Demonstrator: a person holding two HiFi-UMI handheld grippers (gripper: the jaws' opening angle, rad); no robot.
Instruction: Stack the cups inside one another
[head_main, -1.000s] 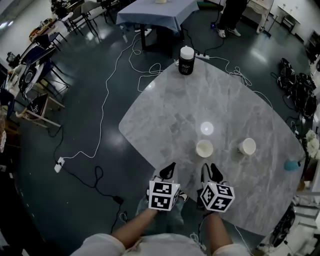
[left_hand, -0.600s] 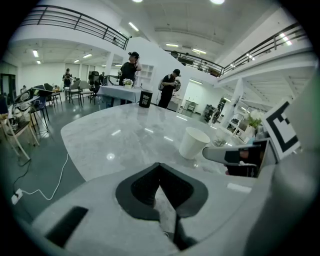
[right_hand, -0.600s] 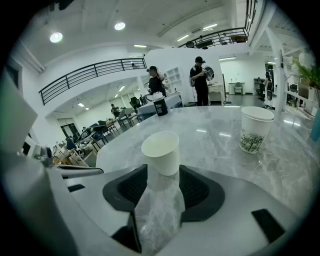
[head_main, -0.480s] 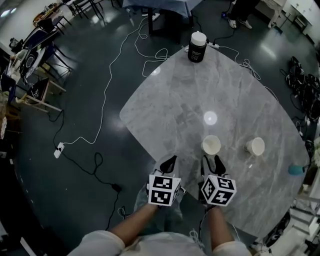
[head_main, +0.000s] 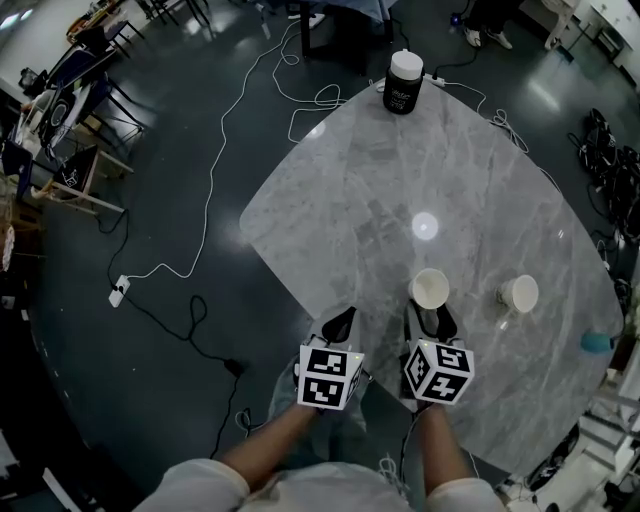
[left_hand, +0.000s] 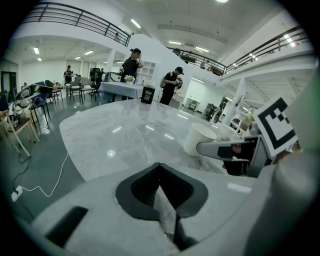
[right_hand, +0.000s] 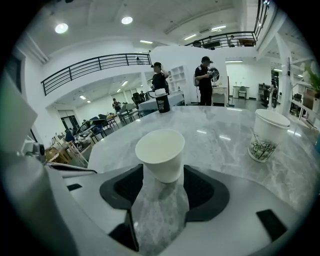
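The grey marble table (head_main: 350, 200) stands in a big open hall, with cables trailing over the dark floor around it. On it the plain white cup (right_hand: 160, 154) is upright near my edge. The second cup (right_hand: 267, 135), with a green leafy print, is also upright and stands well apart to its right, so I judge that no stacking has been done yet. My right gripper (head_main: 430, 320) has just been opening its jaws, and they now stand wide. The plain cup sits right at their mouth between the tips, and as far as I can see neither pad presses on it. My left gripper (head_main: 339, 324) is beside it over the table edge, its jaws closed together on nothing. A black canister (head_main: 404, 82) with a white lid stands at the far corner and plays no part in the task. All the work is still ahead: grip one cup, lift it, carry it across and lower it into the other.
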